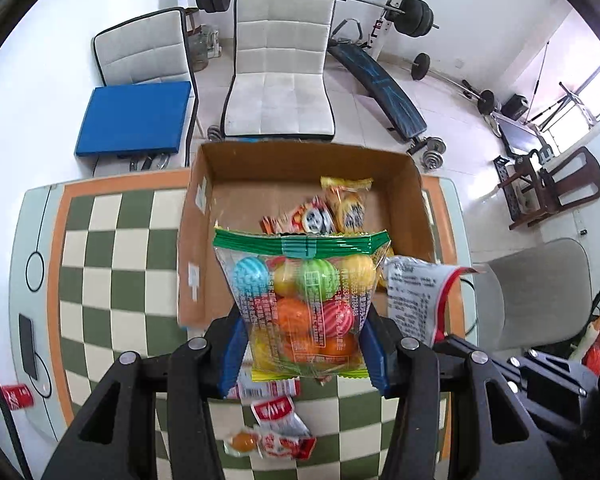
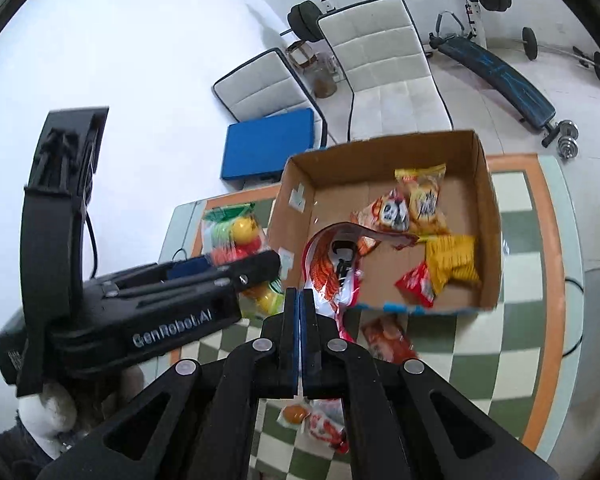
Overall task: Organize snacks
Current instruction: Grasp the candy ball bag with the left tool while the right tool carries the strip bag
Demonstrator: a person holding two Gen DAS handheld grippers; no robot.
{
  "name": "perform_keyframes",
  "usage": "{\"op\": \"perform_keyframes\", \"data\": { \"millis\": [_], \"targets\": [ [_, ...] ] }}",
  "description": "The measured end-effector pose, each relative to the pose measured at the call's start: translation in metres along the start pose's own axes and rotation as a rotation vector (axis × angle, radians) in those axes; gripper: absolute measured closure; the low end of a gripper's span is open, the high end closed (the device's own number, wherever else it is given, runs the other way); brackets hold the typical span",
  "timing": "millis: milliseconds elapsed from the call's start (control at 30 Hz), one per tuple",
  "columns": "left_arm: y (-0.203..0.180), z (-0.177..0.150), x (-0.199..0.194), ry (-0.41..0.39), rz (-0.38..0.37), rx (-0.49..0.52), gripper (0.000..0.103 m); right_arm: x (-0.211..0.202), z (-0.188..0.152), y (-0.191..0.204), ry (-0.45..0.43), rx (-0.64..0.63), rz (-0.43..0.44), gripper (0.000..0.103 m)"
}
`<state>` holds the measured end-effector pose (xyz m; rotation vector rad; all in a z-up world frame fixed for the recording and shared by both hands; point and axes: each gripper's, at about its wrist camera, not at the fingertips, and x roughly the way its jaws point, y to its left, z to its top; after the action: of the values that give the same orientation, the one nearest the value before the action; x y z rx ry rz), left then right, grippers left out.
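Blue-padded jaws of the left gripper clamp a clear bag of coloured candy balls, held above the checkered bench at the near edge of the cardboard box. Jaws of the right gripper are closed on the edge of a red-and-white snack packet, hanging over the box's near wall. Loose red packets lie on the bench below. Inside the box lie yellow and orange snack packs.

Bright daylight – fisheye warp, dark corners, slight blur.
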<state>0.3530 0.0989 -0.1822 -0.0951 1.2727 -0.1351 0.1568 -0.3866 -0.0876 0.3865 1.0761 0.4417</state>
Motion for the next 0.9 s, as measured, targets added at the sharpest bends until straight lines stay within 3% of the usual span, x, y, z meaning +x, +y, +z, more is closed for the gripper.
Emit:
{"op": "perform_keyframes", "data": {
  "millis": [367, 667, 767, 900],
  "targets": [
    [0.029, 0.055, 0.075, 0.079, 0.046, -0.024, 0.056, 0.064, 0.053, -0.032, 0.038, 0.028, -0.033, 0.102],
    [0.065, 0.084, 0.127, 0.154, 0.070, -0.087, 0.055, 0.123, 0.077, -0.066, 0.099, 0.090, -0.062, 0.102],
    [0.074, 0.092, 0.147, 0.214, 0.078, -0.114, 0.055, 0.139, 0.081, -0.076, 0.134, 0.116, -0.067, 0.101],
    [0.081, 0.095, 0.161, 0.255, 0.091, -0.136, 0.055, 0.159, 0.085, -0.085, 0.182, 0.141, -0.120, 0.100]
  ]
}}
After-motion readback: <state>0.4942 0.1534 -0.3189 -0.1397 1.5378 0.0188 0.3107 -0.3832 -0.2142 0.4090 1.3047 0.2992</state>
